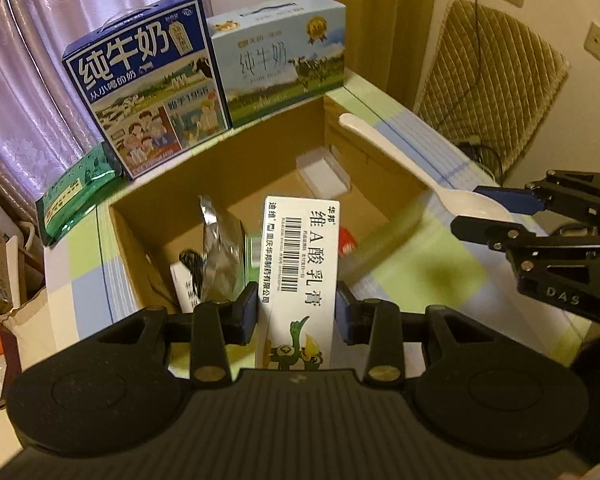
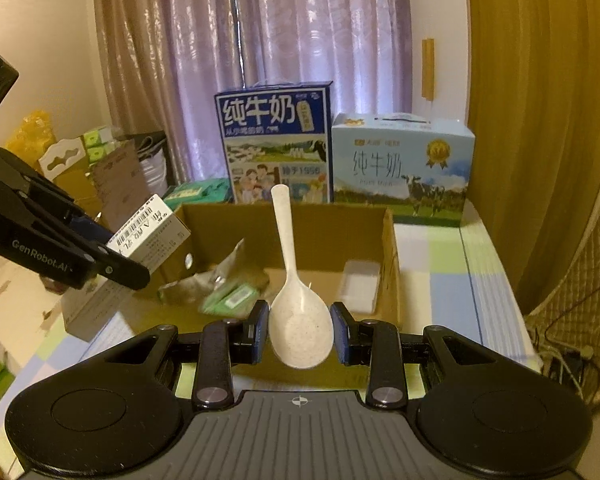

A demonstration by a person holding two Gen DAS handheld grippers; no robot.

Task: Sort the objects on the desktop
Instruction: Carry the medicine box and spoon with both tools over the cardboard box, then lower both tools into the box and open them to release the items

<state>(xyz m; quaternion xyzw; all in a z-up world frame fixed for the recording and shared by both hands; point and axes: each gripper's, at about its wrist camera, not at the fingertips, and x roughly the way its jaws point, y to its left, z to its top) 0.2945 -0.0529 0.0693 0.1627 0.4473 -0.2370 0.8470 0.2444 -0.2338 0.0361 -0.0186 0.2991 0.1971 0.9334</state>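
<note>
L gripper (image 1: 296, 312) clamps white ointment box (image 1: 300, 272) (barcode side up) over open cardboard box (image 1: 260, 184); R gripper (image 2: 299, 332) clamps white rice spoon (image 2: 296, 300) by bowl, near box's front edge.

White spoon (image 2: 300, 320) clamped by bowl, handle over cardboard box (image 2: 392, 248)

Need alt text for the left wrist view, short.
The left gripper clamps a white medicine carton with a barcode, held above an open cardboard box that already holds a few small items. At right, the right gripper holds a white spoon by its bowl; two milk cartons stand behind the box.
</note>
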